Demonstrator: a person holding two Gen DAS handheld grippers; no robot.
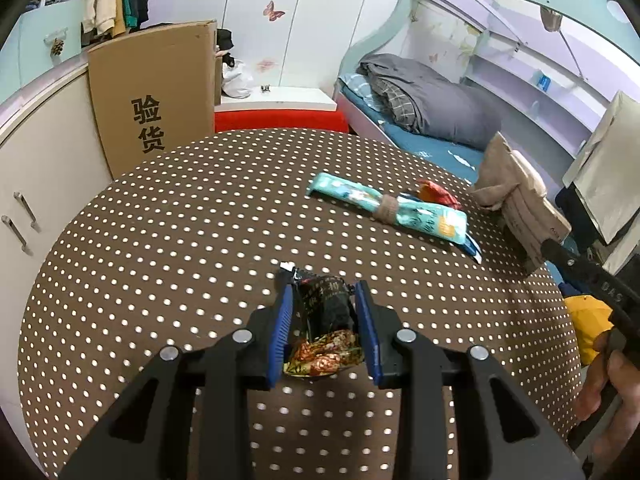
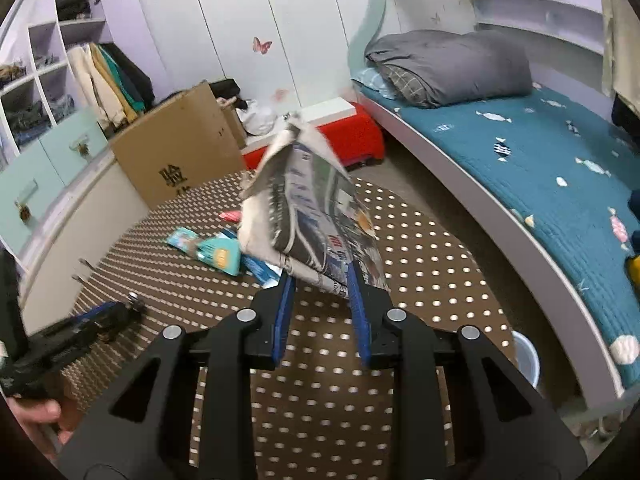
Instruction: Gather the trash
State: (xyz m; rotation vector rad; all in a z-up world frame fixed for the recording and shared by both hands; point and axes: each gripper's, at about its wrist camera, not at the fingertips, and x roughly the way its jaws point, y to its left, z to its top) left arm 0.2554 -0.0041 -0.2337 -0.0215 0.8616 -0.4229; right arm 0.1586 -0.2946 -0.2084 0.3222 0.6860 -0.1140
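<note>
Crumpled wrapper (image 1: 326, 320) sits between left gripper (image 1: 324, 294) pads, seemingly pinched

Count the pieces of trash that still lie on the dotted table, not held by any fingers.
2: a teal wrapper lying toward the table's far right side, and a small red wrapper just behind it. More may be hidden behind the raised newspaper.
</note>
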